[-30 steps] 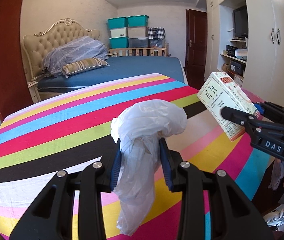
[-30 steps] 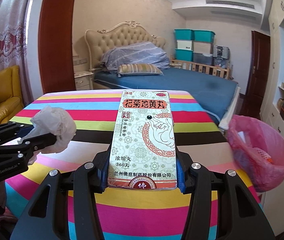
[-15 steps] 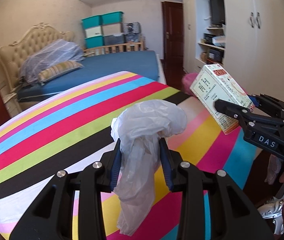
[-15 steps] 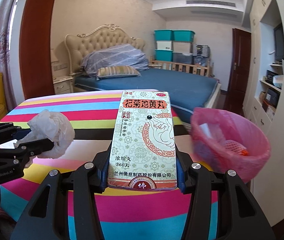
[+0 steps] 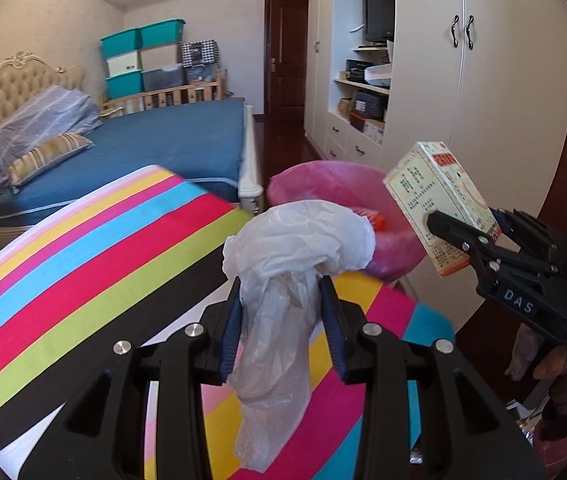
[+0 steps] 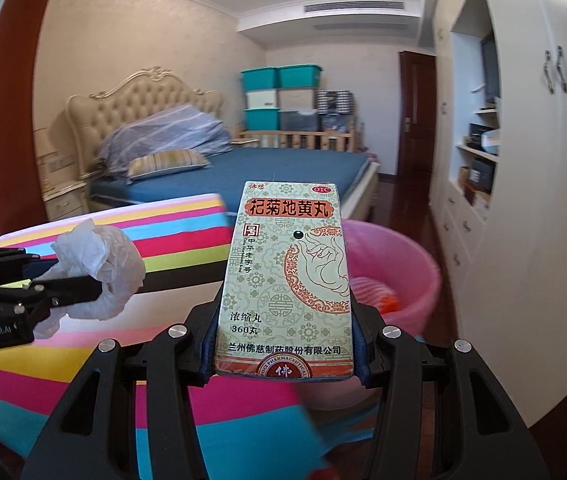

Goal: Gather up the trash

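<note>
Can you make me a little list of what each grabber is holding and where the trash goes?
left gripper: crumpled clear plastic bag between its fingers, which are just starting to open
right gripper: shut on a medicine box, held upright
trash bin: lined in pink, beside the striped table, past both grippers
inside the bin: something orange and red, too blurred to name
background: bed with blue cover, white wardrobe
</note>
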A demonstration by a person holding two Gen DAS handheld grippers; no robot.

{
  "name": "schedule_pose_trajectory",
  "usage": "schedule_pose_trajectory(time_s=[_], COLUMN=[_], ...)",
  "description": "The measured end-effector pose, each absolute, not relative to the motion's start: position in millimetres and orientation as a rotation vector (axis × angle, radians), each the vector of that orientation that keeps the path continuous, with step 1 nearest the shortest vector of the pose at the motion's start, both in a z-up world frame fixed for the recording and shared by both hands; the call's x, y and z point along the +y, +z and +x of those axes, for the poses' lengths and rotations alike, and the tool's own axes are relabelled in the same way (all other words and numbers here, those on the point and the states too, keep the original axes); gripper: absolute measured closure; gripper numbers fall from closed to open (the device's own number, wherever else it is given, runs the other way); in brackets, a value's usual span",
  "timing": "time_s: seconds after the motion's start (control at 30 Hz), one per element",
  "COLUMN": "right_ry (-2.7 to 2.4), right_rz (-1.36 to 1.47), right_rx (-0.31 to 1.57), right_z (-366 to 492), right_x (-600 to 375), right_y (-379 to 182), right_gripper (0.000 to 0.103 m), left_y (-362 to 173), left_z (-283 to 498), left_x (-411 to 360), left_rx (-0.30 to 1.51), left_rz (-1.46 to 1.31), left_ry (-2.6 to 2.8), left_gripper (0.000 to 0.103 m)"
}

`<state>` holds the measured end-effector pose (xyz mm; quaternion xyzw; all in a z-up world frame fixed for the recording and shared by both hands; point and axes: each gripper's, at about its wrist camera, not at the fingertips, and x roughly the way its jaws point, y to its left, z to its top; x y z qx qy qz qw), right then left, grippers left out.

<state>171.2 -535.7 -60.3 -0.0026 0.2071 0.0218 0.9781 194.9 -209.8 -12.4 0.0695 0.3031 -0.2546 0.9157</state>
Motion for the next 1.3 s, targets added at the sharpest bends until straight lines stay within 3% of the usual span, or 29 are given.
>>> schedule_pose_trajectory(time_s=[0.5,0.57,0.6,0.63,0.7,0.73,1.1,1.3], right_ry=[-0.032,-0.013,-0.003,0.008,0.029,0.023,-0.038,-0.079], right_rz=[-0.023,-0.016,-0.021,-0.028,-0.019,-0.011,-0.005,-0.047], right_rx=[0.422,0.428,0.417,0.397,0.393,0.392,0.344,0.390], right_z=[249.2,262.5,265.8,268.1,269.9,267.4,170.3,138.3], right_x=[-607.5,-616.9,-619.3,-621.9,-625.4,-627.4,-606.2,-590.2], right_y=[-56.0,-59.1,-60.3,-62.1,-66.3,-67.7,-60.0,-64.2], right_gripper=[0.054,0.053,0.050,0.045,0.023,0.023,0.019,0.019], left_y=[6.3,7.0,7.4,6.9,6.6,5.7,4.1,-3.9], left_z=[302.0,319.6,323.7,327.5,331.3,331.2,257.3,216.9], left_x=[-299.3,-310.1,-310.0,-309.9,-309.1,-306.8,-264.8,-237.2], left_rx=[0.684,0.687,0.682,0.666,0.636,0.631,0.493,0.507], left_rz=[-0.027,-0.052,-0.065,-0.081,-0.095,-0.101,0.049,0.023], left_ry=[-0.669,-0.697,-0.709,-0.719,-0.698,-0.675,-0.449,-0.432], left_gripper=[0.063,0.055,0.043,0.028,0.011,0.006,0.005,0.005])
